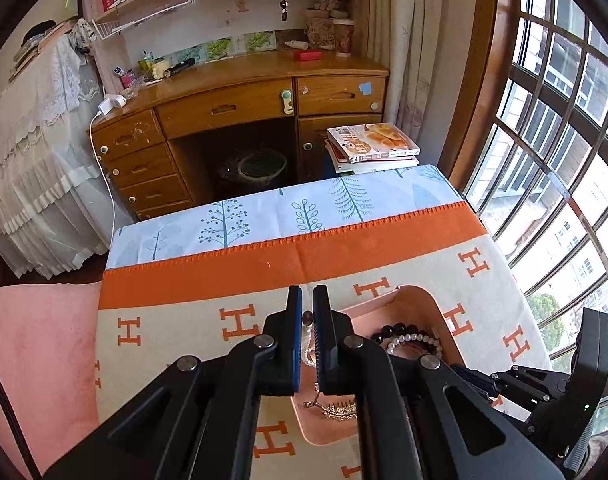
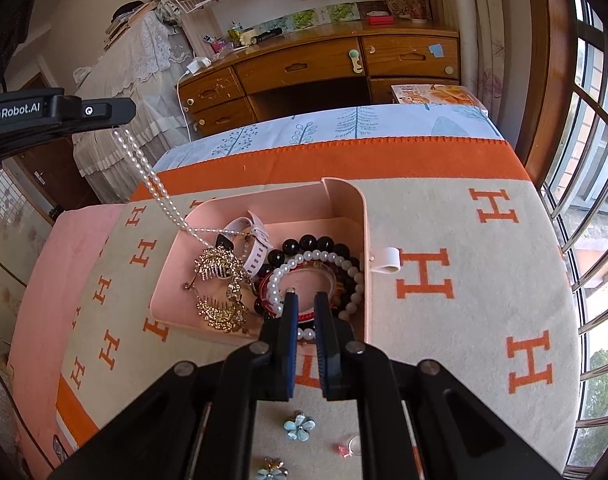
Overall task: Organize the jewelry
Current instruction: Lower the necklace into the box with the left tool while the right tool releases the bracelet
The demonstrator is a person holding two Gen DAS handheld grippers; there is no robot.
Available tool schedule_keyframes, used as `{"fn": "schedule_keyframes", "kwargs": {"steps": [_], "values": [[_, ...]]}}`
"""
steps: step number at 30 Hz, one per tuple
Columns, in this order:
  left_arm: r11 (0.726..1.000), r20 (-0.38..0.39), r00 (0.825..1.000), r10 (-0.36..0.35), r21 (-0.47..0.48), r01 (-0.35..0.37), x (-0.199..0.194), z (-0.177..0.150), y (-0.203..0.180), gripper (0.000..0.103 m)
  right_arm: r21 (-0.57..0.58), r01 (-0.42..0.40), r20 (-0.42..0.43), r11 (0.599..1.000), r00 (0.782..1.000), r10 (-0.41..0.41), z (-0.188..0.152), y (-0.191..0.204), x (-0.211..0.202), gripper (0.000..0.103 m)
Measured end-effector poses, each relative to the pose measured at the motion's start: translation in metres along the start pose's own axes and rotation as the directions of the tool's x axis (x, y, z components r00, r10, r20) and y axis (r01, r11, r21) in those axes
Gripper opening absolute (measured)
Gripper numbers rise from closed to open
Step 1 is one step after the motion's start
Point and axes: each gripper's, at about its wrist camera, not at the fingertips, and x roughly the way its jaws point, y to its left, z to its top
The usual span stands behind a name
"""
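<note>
Most of the haul sat piled in the pink tray mid-frame. My left gripper, upper left, was clamped on the pearl necklace trailing into it. My right gripper hovered closed, empty. Flower clips at the bottom weren't sorted.

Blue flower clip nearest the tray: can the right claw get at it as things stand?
Probably yes. The blue flower clip lies alone on the blanket, just under the right claw, with nothing over it. The claw is shut with nothing visibly pinched and would need to open; the left claw holds the pearl necklace well clear.
</note>
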Motion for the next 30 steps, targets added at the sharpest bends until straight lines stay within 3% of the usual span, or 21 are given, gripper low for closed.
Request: {"fn": "schedule_keyframes", "kwargs": {"steps": [11, 30], "values": [[0.996, 0.049, 0.995, -0.086, 0.002, 0.086, -0.006, 0.011, -0.018, 0.003, -0.006, -0.001, 0.025, 1.0, 1.0, 0.001, -0.002, 0.0, -0.006, 0.009], [1.0, -0.032, 0.999, -0.023, 0.006, 0.024, 0.029, -0.01, -0.011, 0.004, -0.011, -0.011, 0.039, 1.0, 0.999, 0.012, -0.009, -0.001, -0.012, 0.009]]}}
